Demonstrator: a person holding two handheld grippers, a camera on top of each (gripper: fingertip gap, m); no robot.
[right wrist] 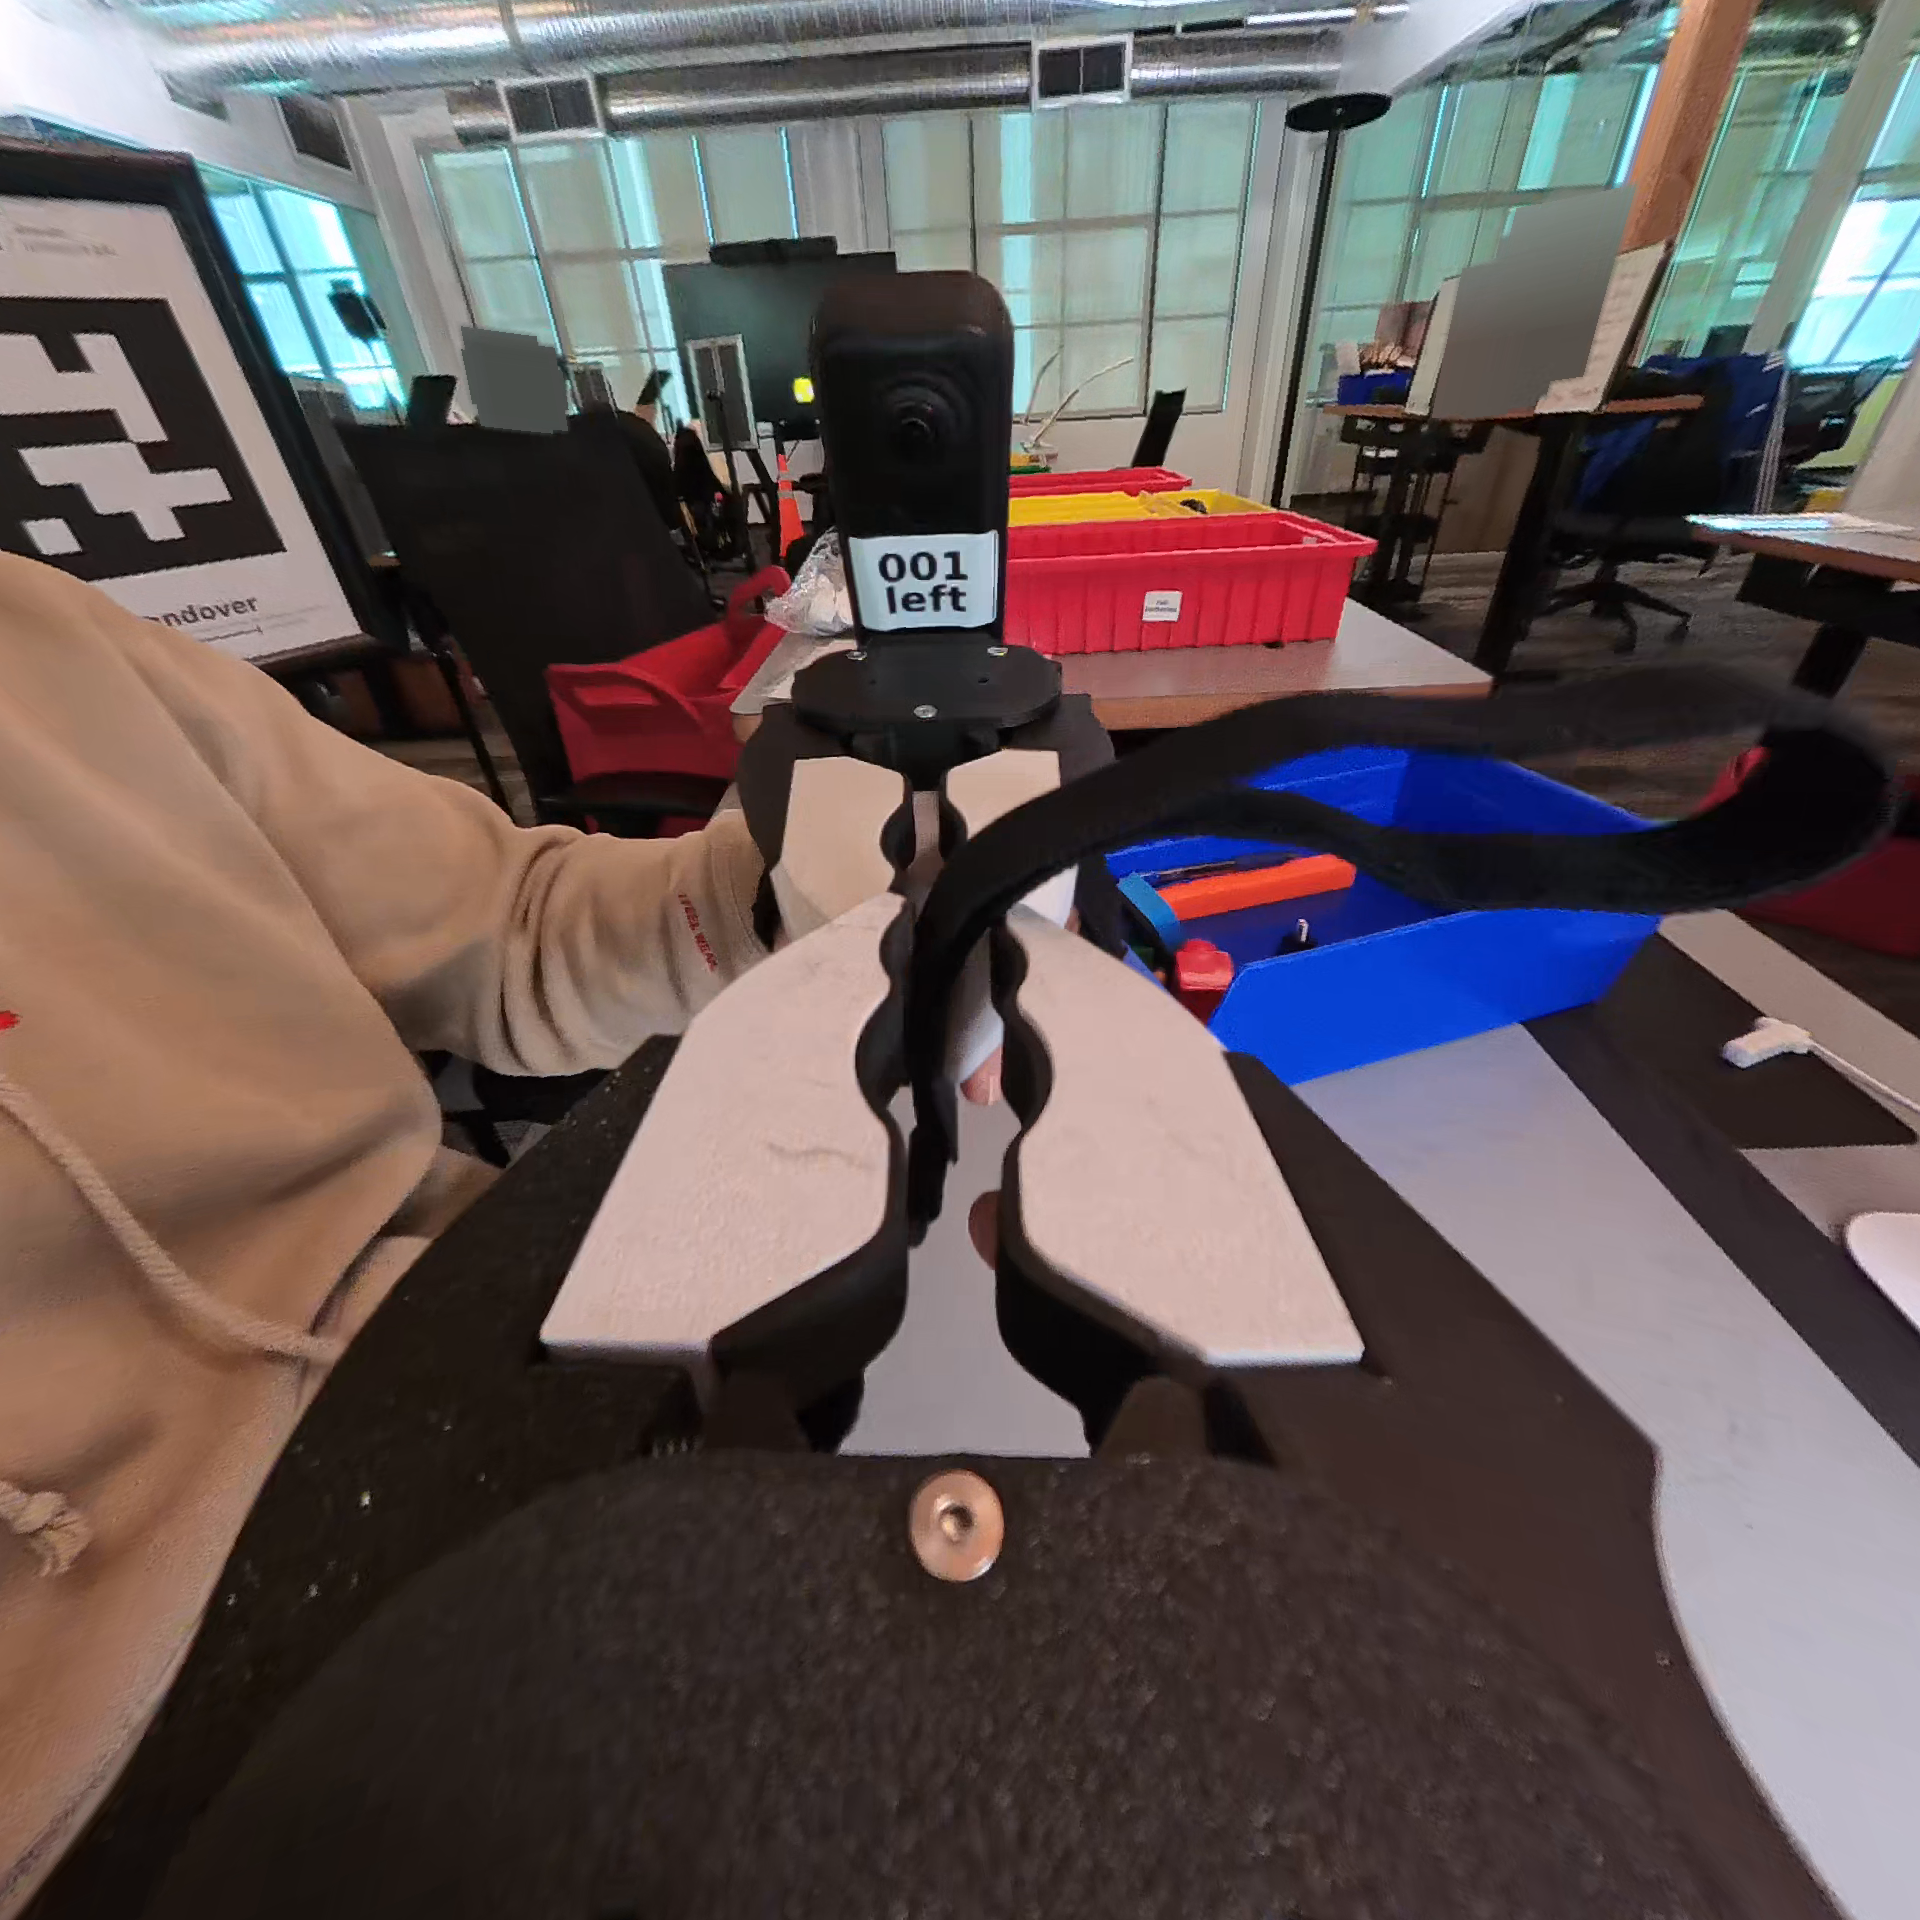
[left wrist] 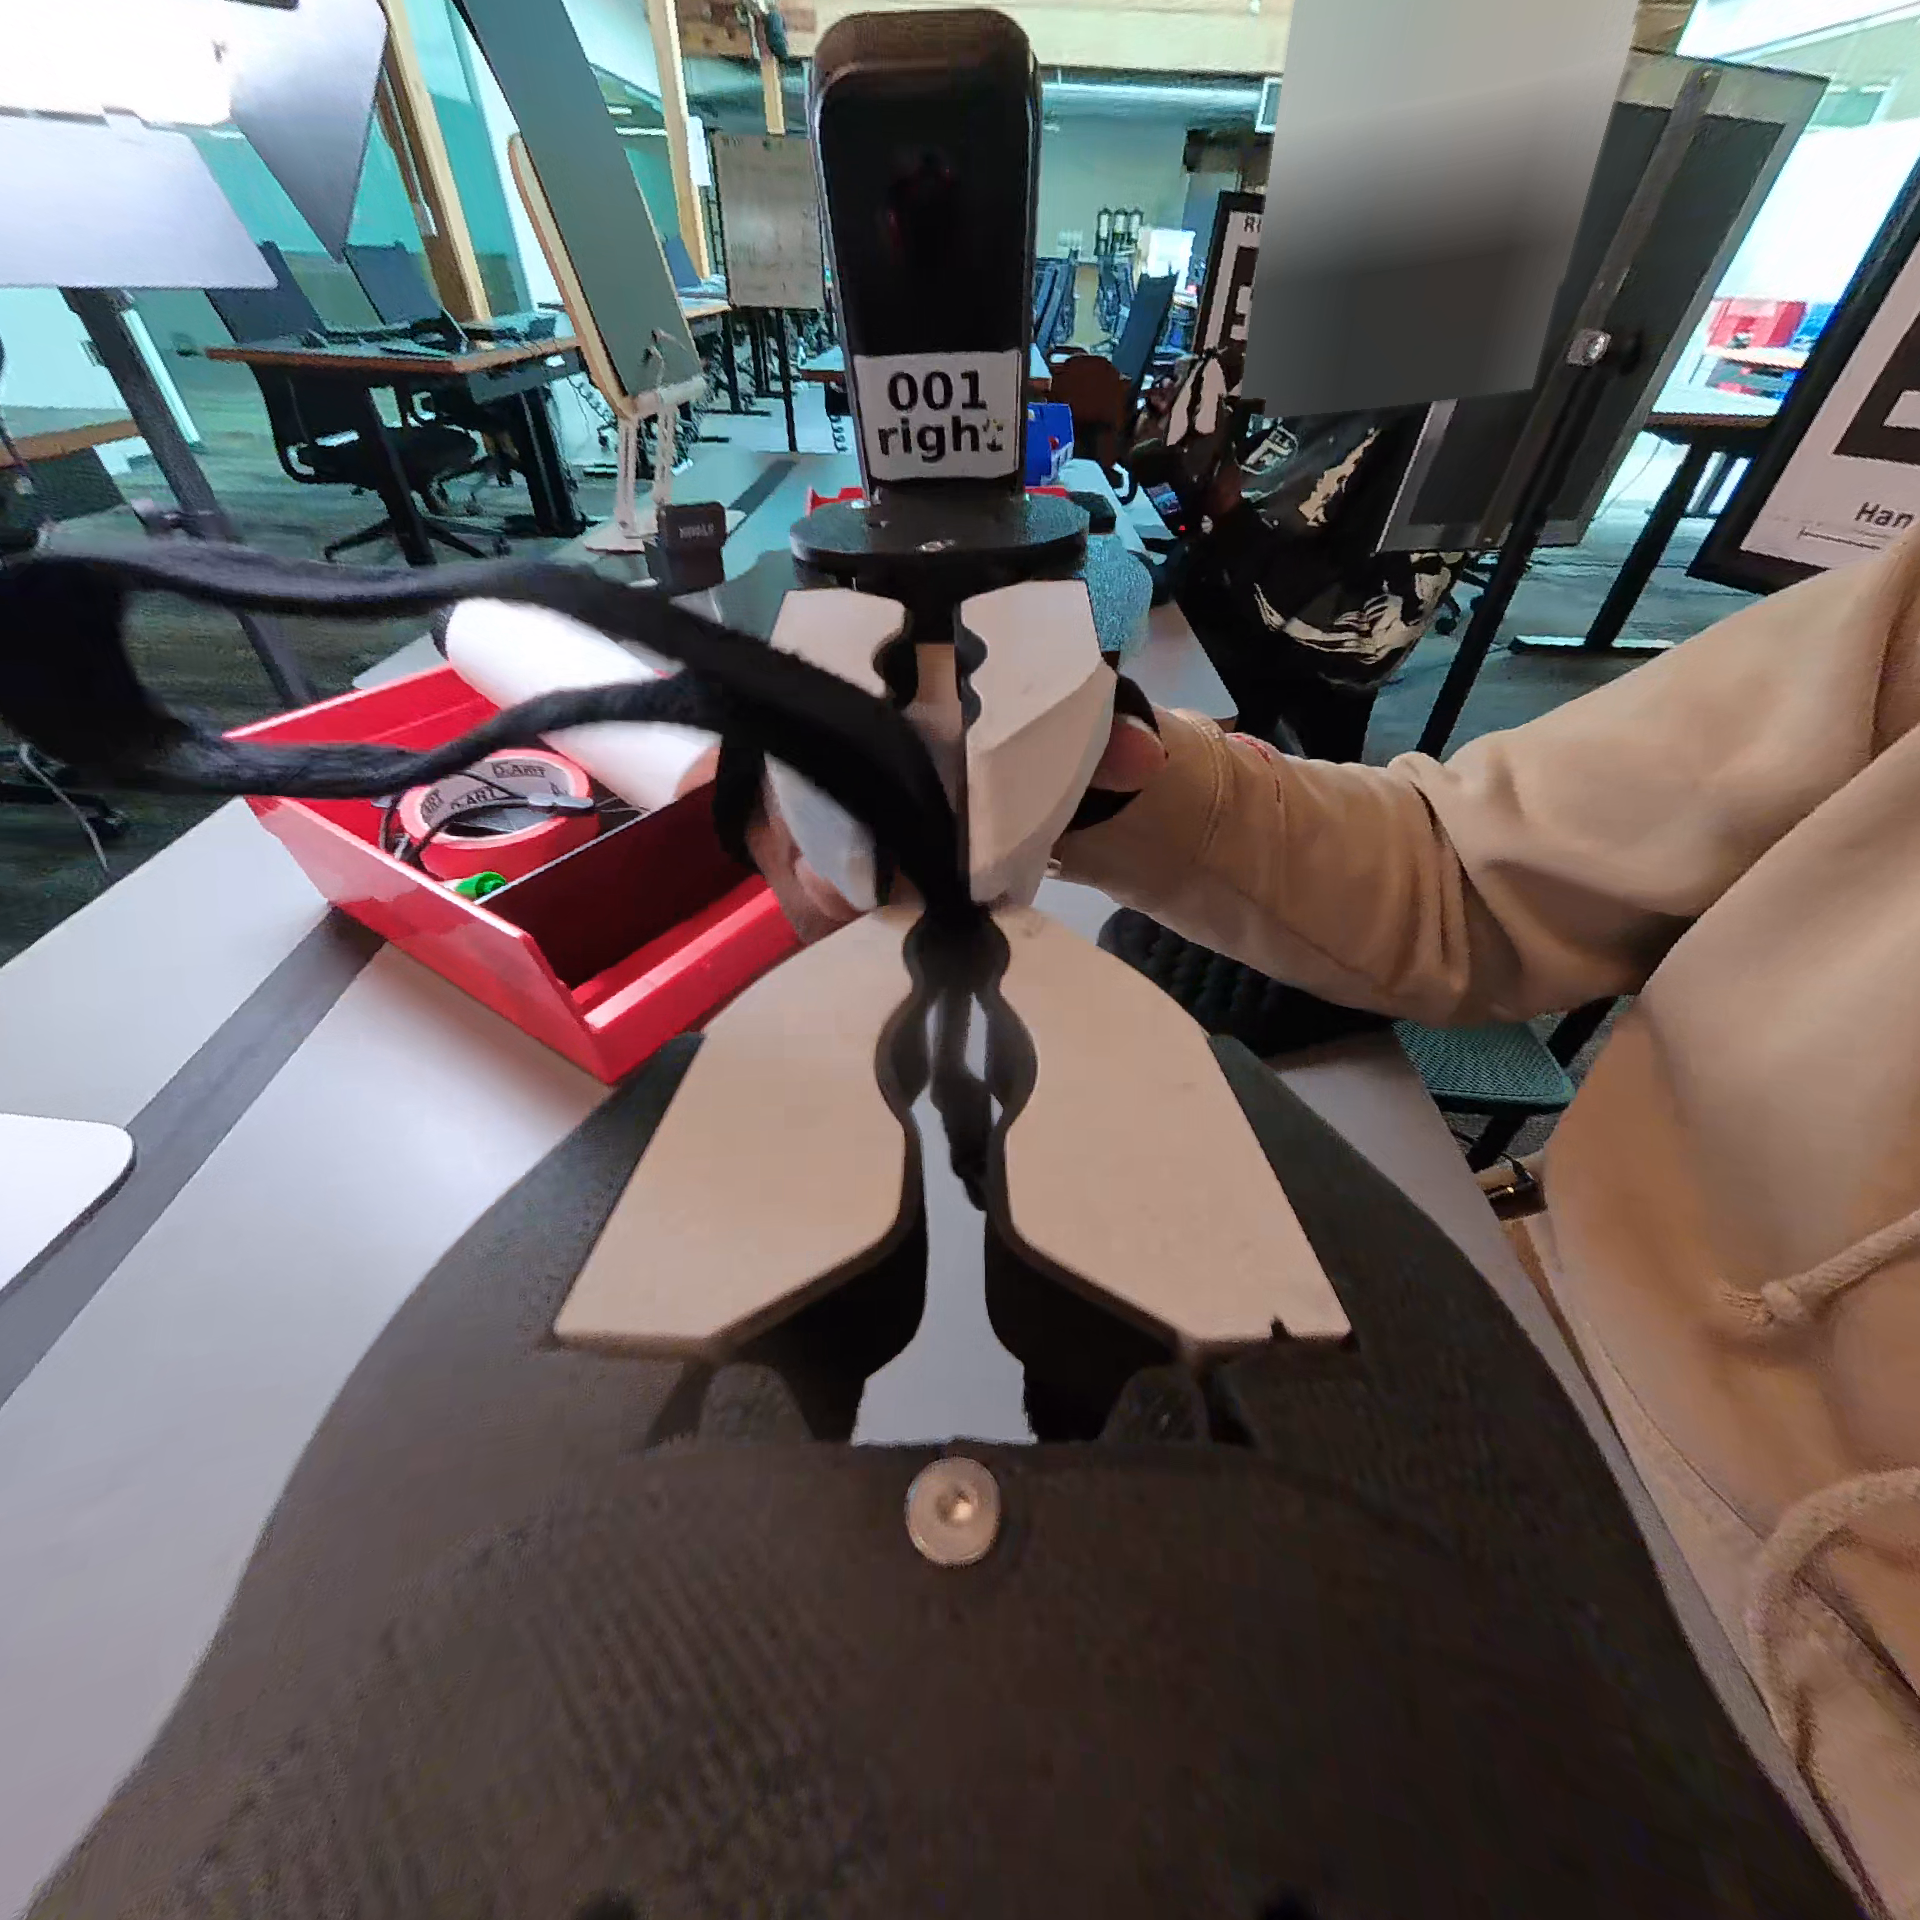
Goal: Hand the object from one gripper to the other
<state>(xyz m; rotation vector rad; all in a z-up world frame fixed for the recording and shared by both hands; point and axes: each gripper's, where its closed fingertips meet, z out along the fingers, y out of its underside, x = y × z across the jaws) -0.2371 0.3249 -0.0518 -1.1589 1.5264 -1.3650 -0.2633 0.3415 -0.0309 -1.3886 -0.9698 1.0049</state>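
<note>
A black fabric strap runs between my two grippers, which face each other tip to tip above the grey table. My left gripper is shut on one end of it, and the strap's end lies between its white fingers. My right gripper is shut on the same strap, whose free loop swings out to the side. The right gripper also shows in the left wrist view, and the left gripper in the right wrist view. A person in a beige hoodie holds both.
A red bin with a pink tape roll and a white roll sits on the table. A blue bin with orange and red items stands by the right gripper. A small white plug lies near it. Red and yellow trays are on a far table. Left and right tips are no more than a few centimetres apart.
</note>
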